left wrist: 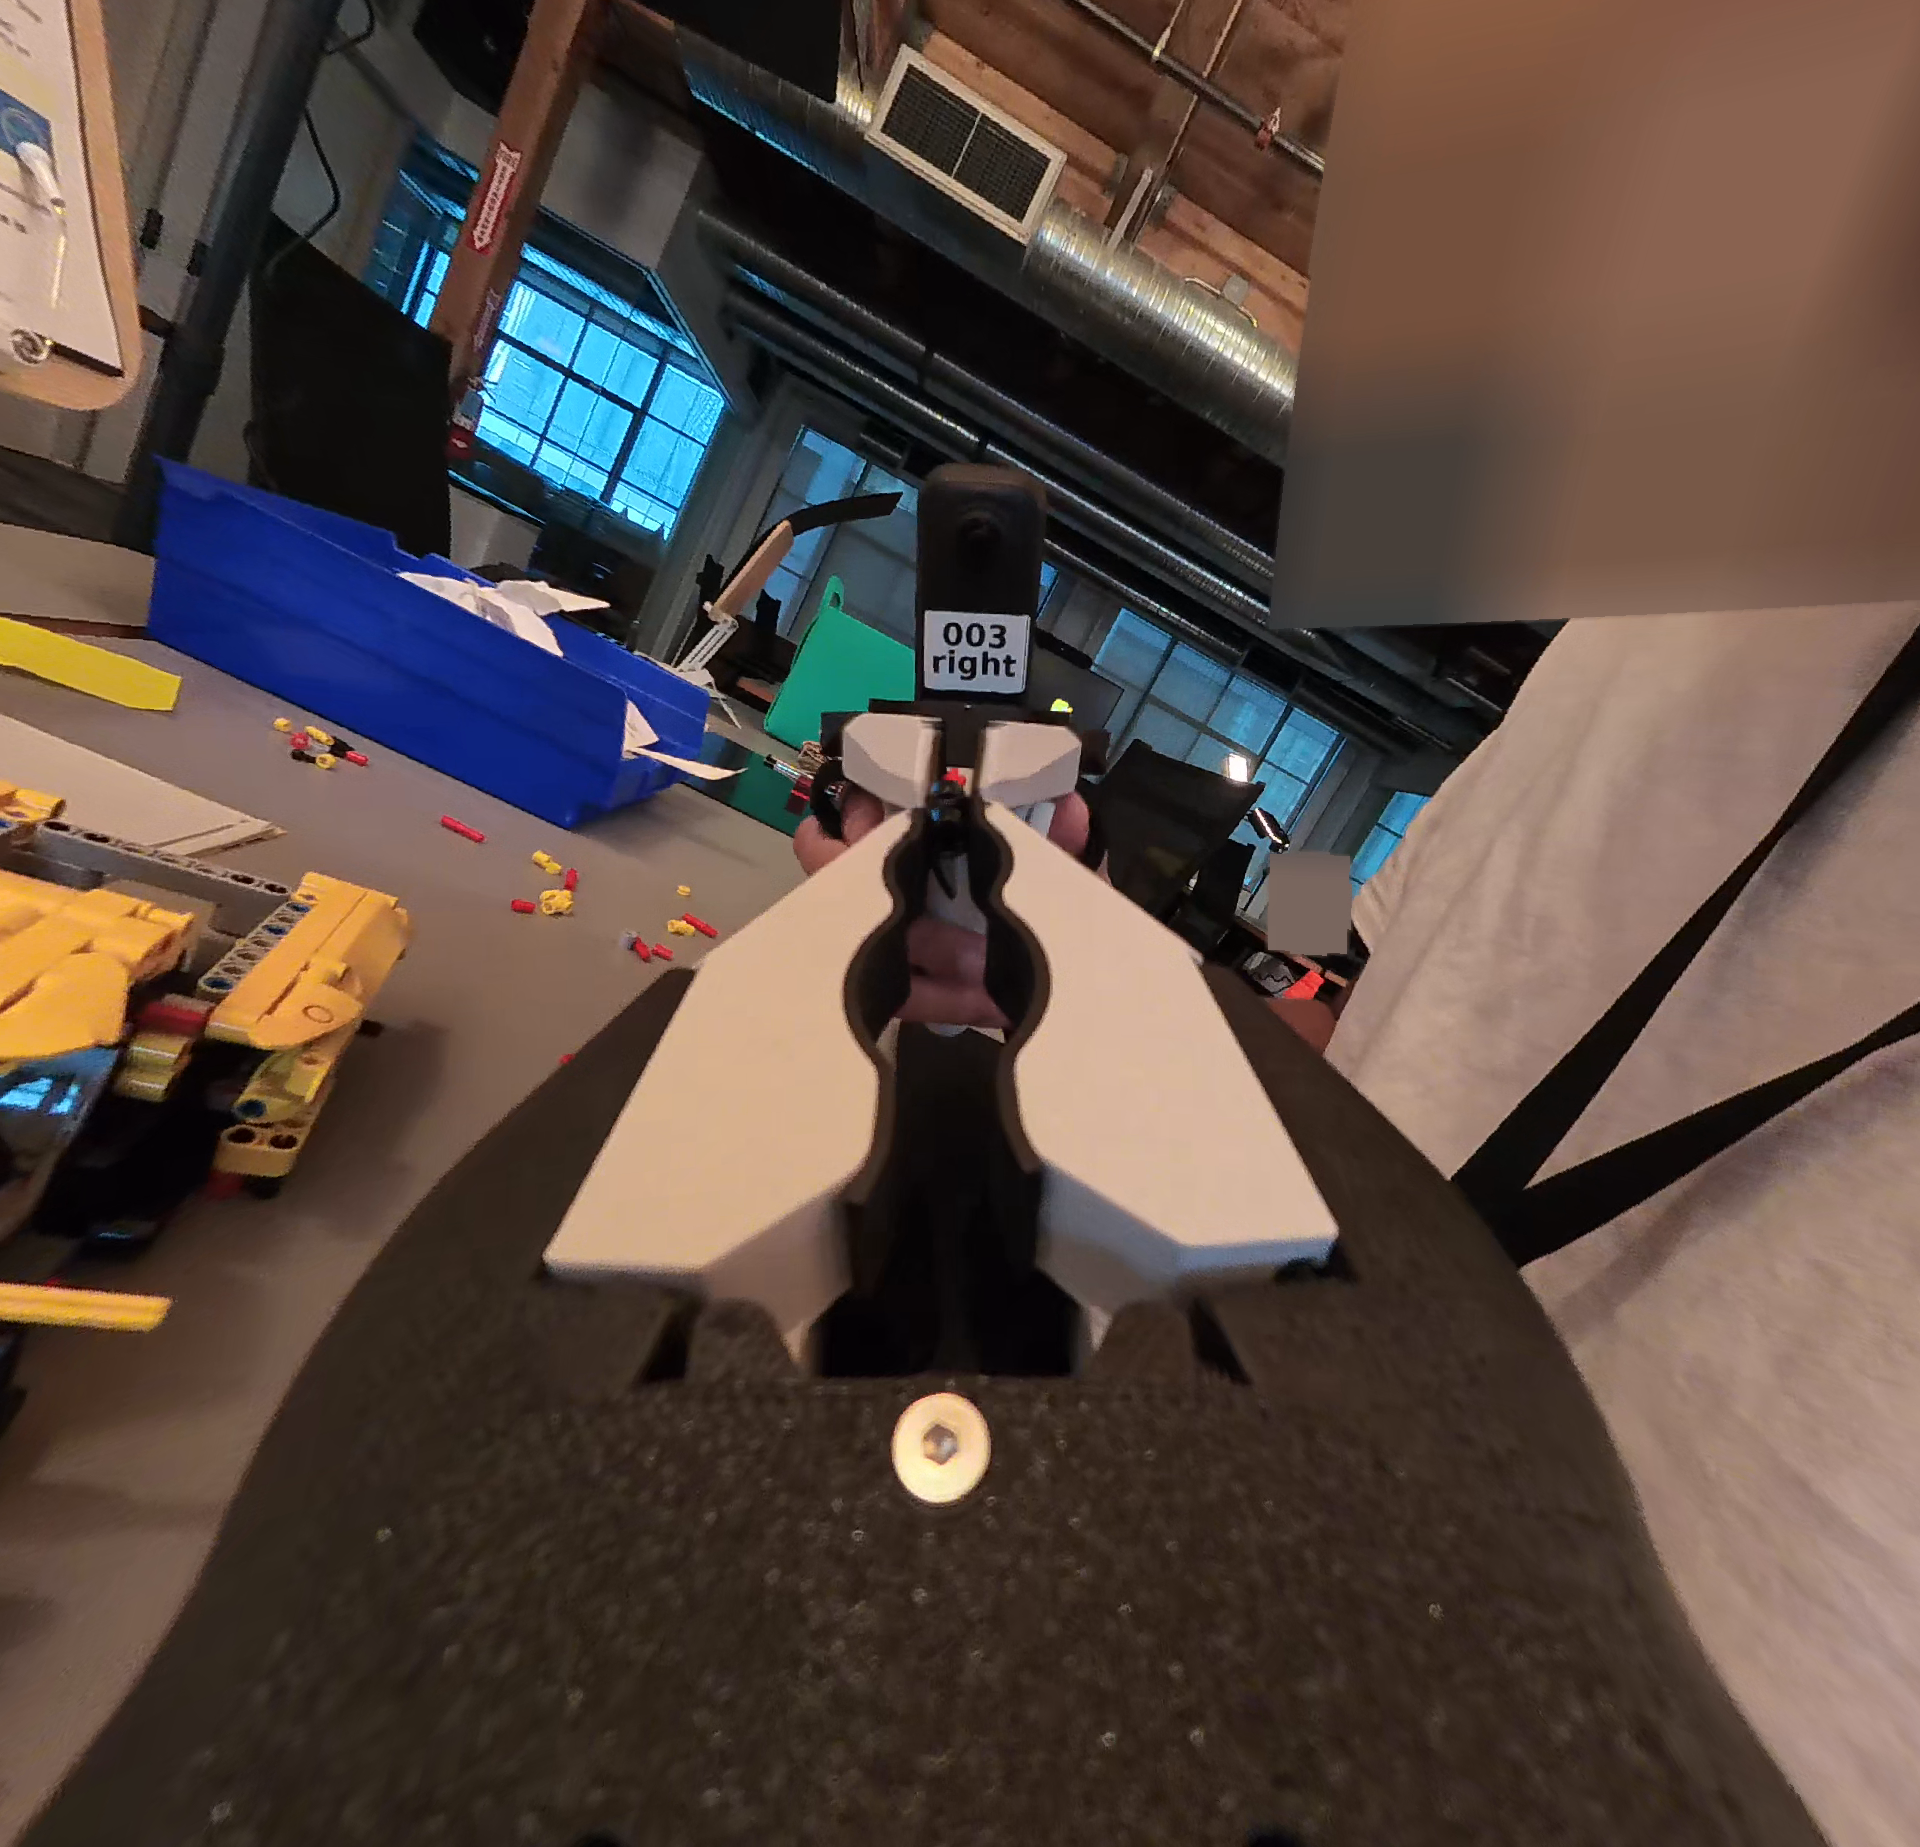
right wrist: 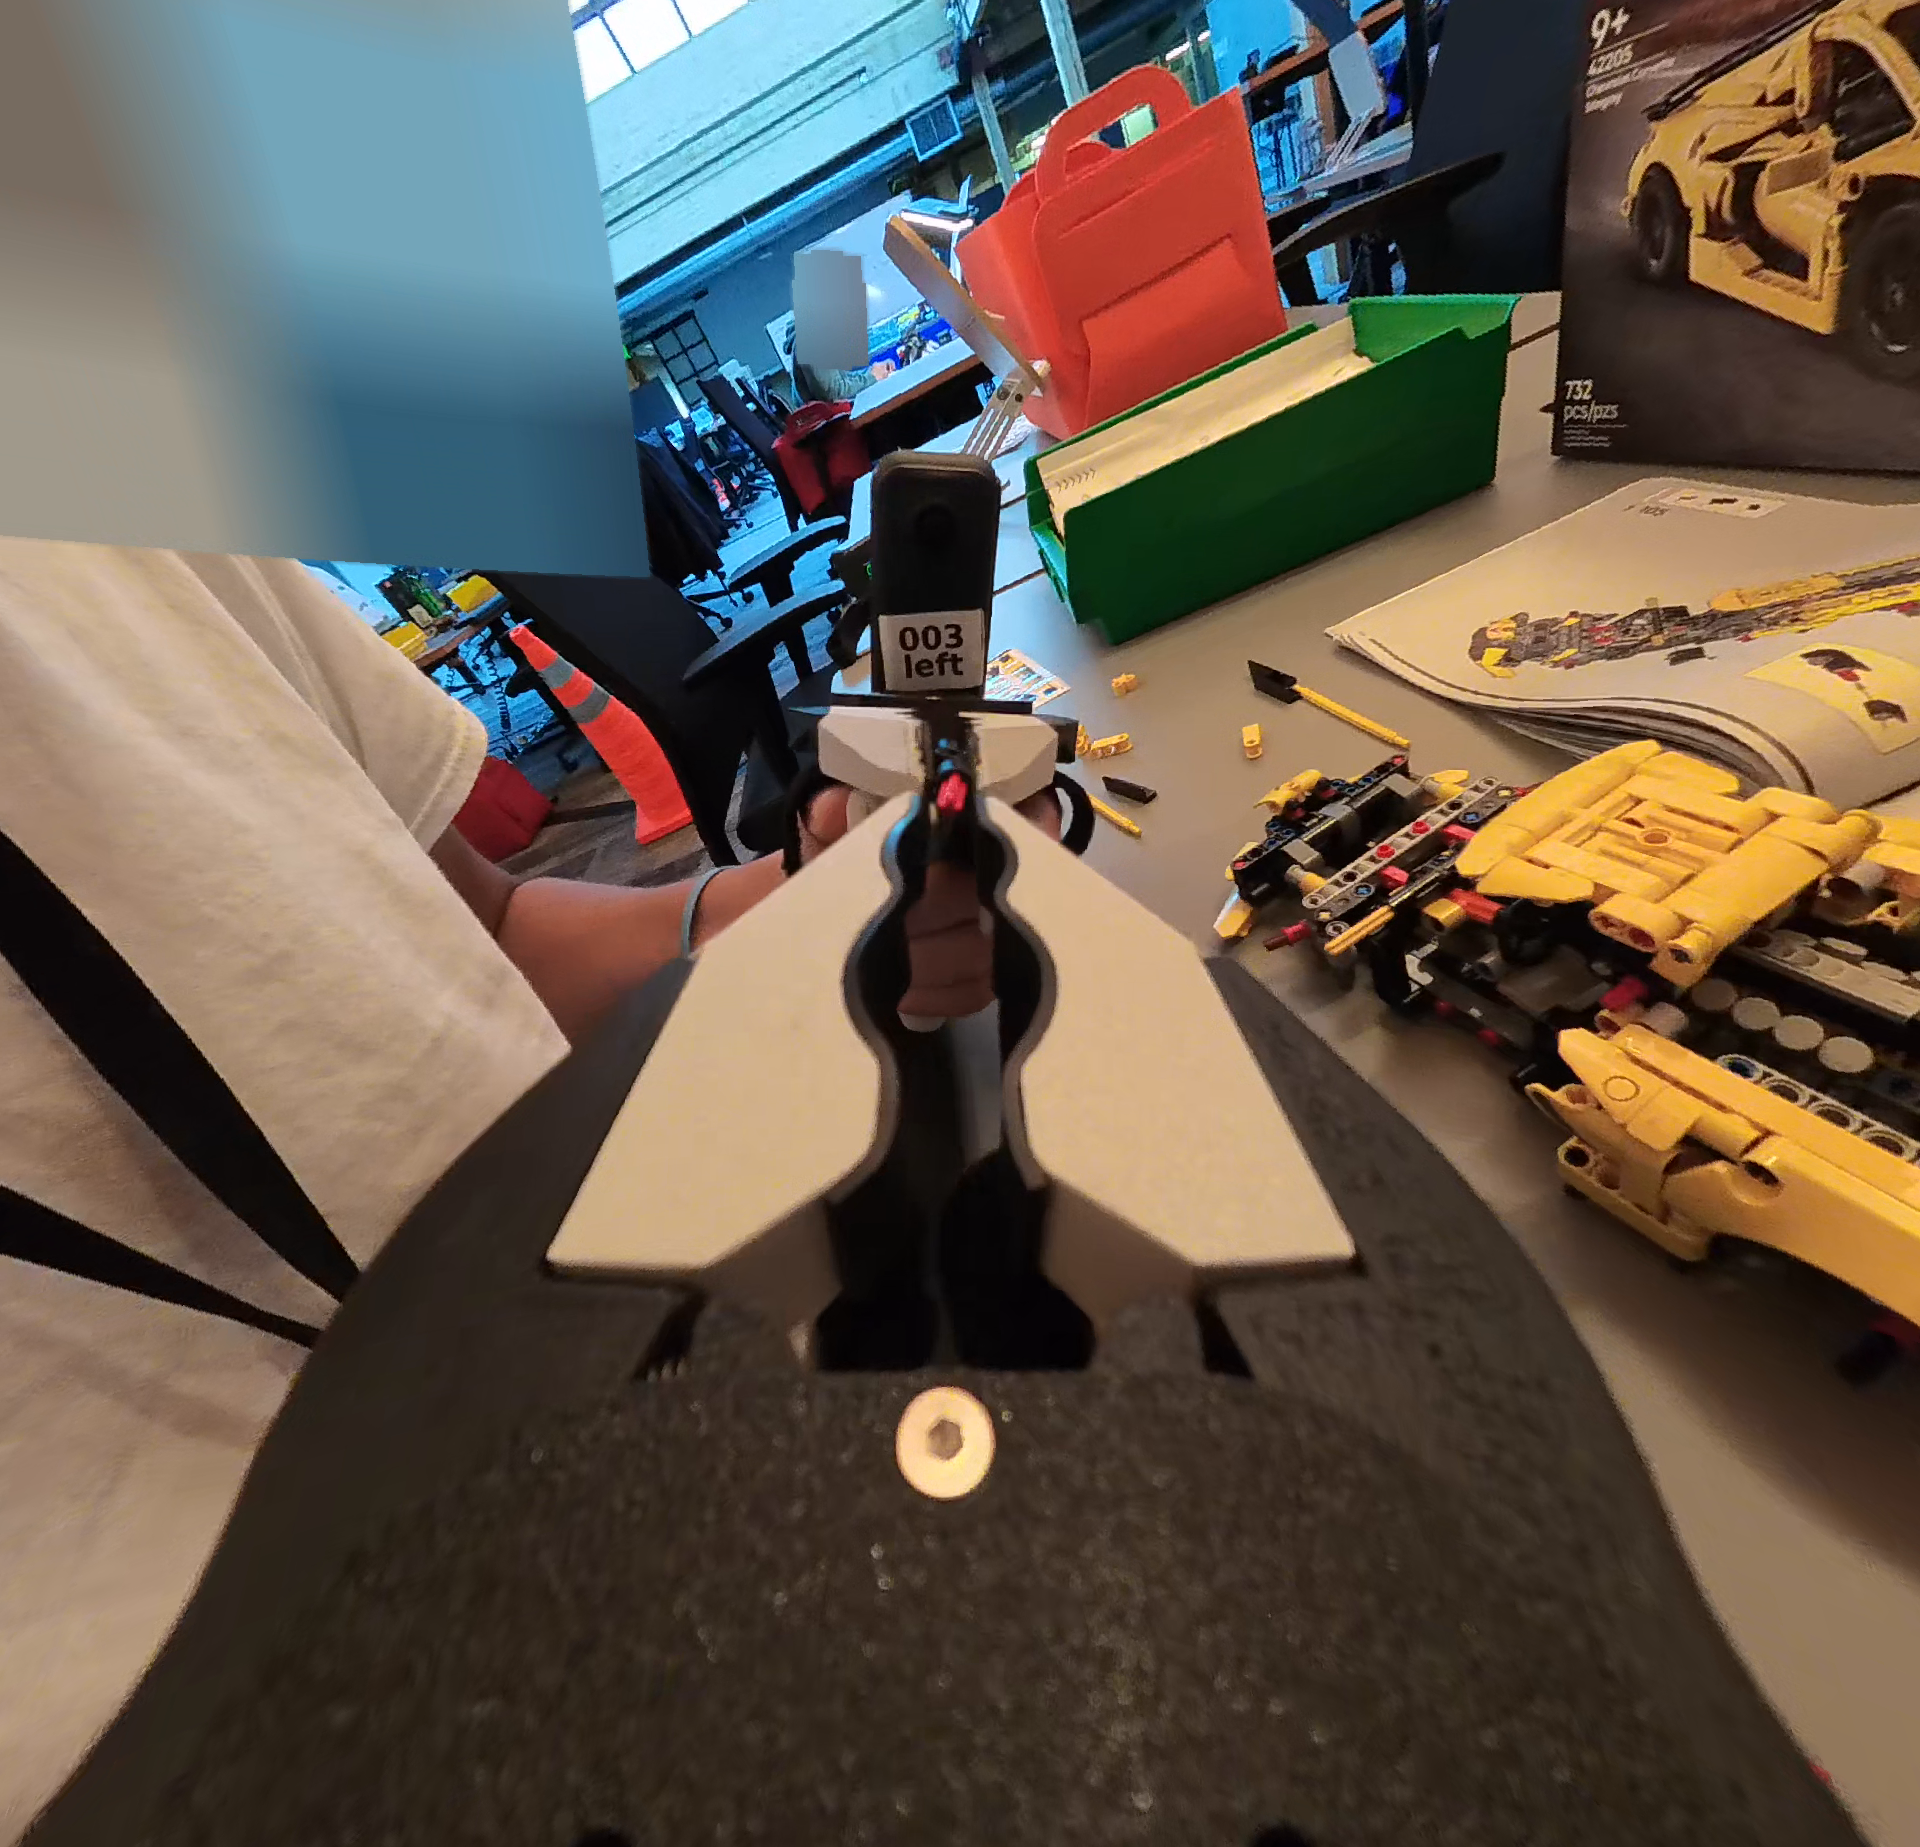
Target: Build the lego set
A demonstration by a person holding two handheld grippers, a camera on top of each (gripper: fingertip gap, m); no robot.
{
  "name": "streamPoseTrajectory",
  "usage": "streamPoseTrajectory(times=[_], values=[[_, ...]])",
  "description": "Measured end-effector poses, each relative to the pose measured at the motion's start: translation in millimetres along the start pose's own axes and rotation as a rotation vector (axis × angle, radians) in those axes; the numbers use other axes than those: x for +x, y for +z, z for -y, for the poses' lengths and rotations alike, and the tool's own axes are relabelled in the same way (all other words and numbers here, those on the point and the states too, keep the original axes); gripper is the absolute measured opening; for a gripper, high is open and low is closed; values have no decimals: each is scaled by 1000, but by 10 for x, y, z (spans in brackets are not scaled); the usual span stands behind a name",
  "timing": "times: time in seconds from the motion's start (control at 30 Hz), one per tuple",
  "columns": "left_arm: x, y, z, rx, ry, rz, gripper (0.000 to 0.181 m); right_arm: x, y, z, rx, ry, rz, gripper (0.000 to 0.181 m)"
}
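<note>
Grey table (right wrist: 1403, 1382): green bin (right wrist: 1278, 478) holds white papers (right wrist: 1195, 421).

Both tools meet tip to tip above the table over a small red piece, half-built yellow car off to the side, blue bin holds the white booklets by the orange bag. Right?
Not quite: the bin with the white booklets beside the orange bag is green, as the right wrist view shows. The blue bin in the left wrist view holds crumpled white paper. The left tool and right tool do meet over a small red piece, with the yellow car aside.

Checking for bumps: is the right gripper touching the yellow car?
Apart. Right wrist view: the right gripper points at the left gripper, with table visible between it and the yellow car.
</note>
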State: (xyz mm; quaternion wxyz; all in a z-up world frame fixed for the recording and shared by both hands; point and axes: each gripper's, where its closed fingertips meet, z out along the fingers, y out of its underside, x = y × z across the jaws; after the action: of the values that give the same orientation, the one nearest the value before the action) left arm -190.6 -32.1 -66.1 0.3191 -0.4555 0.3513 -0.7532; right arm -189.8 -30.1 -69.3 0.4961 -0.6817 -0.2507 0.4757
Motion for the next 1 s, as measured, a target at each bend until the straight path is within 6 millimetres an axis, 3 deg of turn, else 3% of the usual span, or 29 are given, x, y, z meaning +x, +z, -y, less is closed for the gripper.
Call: streamPoseTrajectory(times=[0.67,1.0], values=[[27,20,-55,-38,36,0,6,-24,-39,-34,-3,81,51,3],[122,38,-179,-108,96,-35,6,-121,-94,-151,-118,65,97,3]])
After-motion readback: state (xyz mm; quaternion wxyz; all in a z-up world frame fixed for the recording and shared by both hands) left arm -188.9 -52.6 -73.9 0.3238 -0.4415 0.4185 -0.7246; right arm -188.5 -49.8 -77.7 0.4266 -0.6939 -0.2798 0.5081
